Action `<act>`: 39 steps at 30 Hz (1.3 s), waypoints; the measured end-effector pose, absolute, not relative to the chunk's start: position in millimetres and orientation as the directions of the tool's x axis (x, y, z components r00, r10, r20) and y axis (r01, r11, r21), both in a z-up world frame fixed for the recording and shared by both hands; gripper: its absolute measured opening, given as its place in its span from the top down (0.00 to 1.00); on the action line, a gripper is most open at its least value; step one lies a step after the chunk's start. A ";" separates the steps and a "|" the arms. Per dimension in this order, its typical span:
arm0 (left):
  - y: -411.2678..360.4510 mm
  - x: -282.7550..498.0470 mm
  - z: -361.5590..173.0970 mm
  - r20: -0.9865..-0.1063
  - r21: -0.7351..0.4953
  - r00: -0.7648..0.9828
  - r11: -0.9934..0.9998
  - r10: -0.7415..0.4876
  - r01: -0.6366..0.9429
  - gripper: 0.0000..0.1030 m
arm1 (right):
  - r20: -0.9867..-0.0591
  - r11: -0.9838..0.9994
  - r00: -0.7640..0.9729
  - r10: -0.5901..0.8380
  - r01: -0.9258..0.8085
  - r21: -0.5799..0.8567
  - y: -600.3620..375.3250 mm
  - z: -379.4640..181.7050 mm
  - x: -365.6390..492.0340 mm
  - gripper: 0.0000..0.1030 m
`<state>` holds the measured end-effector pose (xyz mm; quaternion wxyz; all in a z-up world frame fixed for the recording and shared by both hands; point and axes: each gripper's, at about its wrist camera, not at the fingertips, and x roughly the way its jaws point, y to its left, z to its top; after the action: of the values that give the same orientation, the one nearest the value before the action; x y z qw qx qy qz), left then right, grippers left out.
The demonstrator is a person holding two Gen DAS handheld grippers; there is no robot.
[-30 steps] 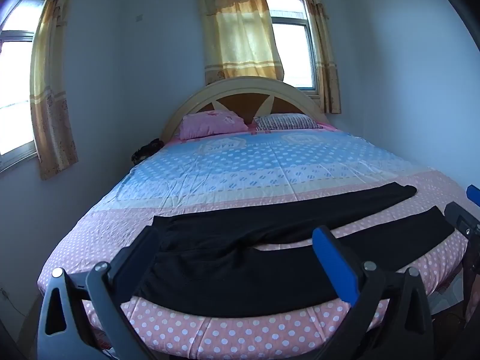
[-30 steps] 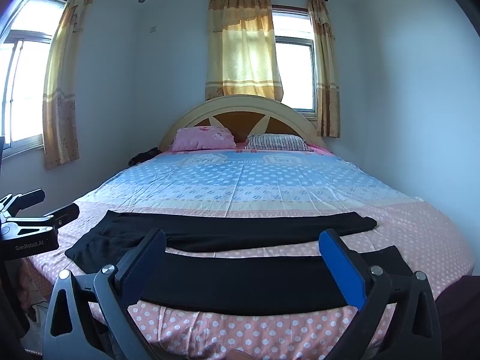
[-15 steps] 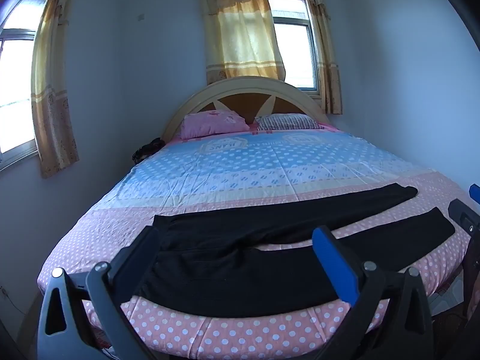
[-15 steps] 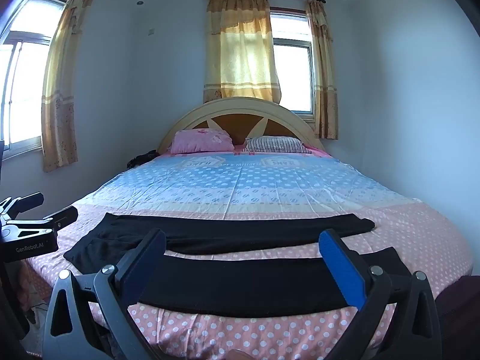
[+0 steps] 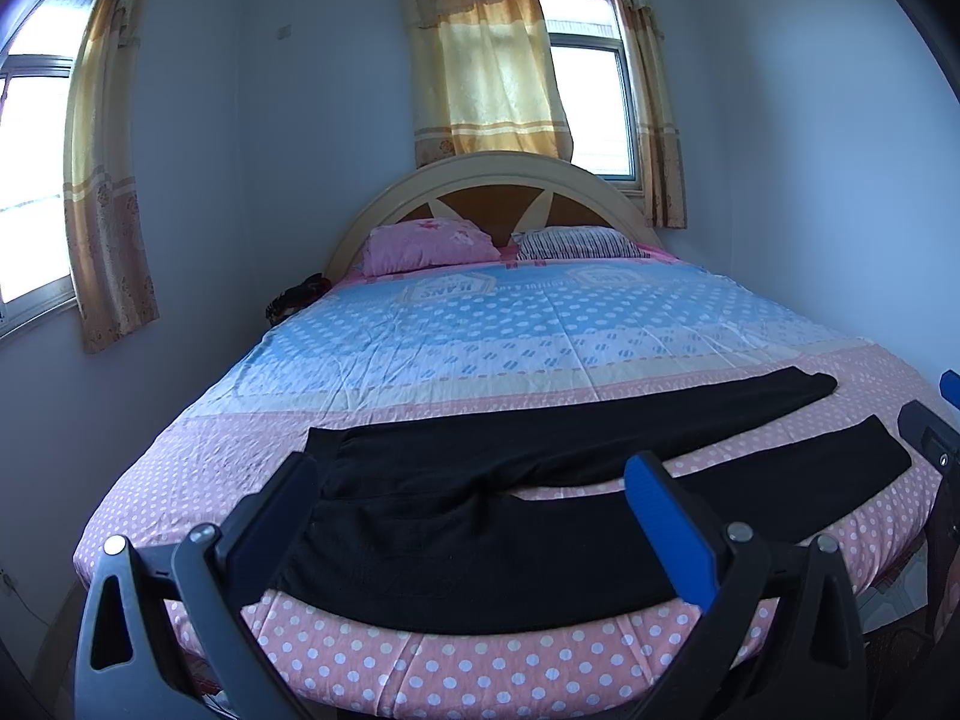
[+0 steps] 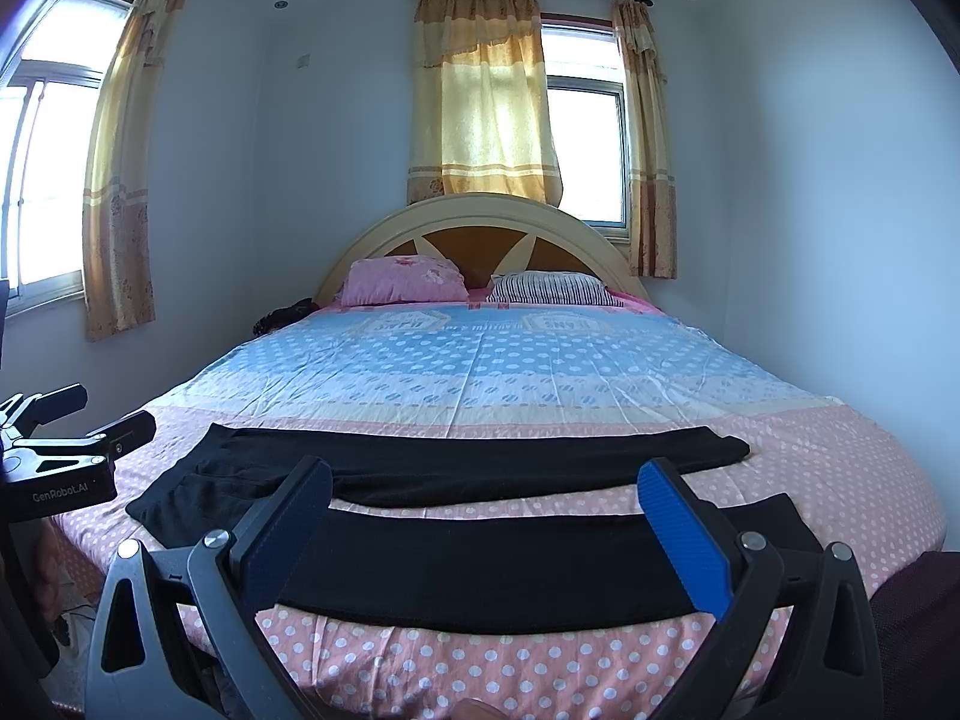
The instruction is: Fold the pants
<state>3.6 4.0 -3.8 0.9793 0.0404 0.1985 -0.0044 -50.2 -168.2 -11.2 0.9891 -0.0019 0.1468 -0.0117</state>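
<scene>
A big bed (image 5: pixel 456 660) fills most of the room, with a sheet (image 5: pixel 540 330) that is blue with white dots far away and pink with white dots near us. At the far end stands a round headboard (image 5: pixel 492 192) in cream and brown. Yellow curtains (image 5: pixel 486 54) hang over the window (image 5: pixel 591 108) behind it, and more curtains hang by a window on the left wall. A pair of black pants (image 5: pixel 480 534) lies flat across the near, pink part of the bed. The waist is on the left and the two legs stretch out to the right. The legs are spread apart, so a strip of pink sheet shows between them. The far leg ends well before the right edge of the bed, and the near leg runs along the near edge. In the right wrist view the pants (image 6: pixel 480 564) look the same, flat and not folded. Two pillows rest against the headboard: a pink pillow (image 5: pixel 429 246) on the left and a striped pillow (image 5: pixel 576 243) just beside it on the right. The left gripper (image 5: pixel 468 516) is held over the waist end, with its two fingers wide apart and nothing between them. The right gripper (image 6: pixel 486 516) is held over the near leg, its fingers wide apart too, and it holds nothing.
</scene>
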 end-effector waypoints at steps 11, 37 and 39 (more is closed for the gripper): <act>1.6 5.0 -5.1 -0.395 0.075 0.919 0.997 0.009 0.023 0.00 | -0.293 1.000 0.956 -0.024 0.022 -0.009 -168.3 -11.9 -50.0 0.01; 0.6 4.6 -6.4 -0.396 0.067 0.918 0.998 0.009 0.019 0.00 | -0.313 1.000 0.949 -0.021 0.015 -0.021 -165.7 -16.6 -47.4 0.01; 0.6 4.5 -6.6 -0.396 0.068 0.918 0.998 0.010 0.019 0.00 | -0.315 1.000 0.949 -0.019 0.013 -0.021 -164.5 -16.7 -46.5 0.01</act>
<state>4.5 0.6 -6.6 0.9787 0.0350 0.2020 -0.0023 -46.5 -164.5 -16.7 0.9871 -0.0094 0.1596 -0.0082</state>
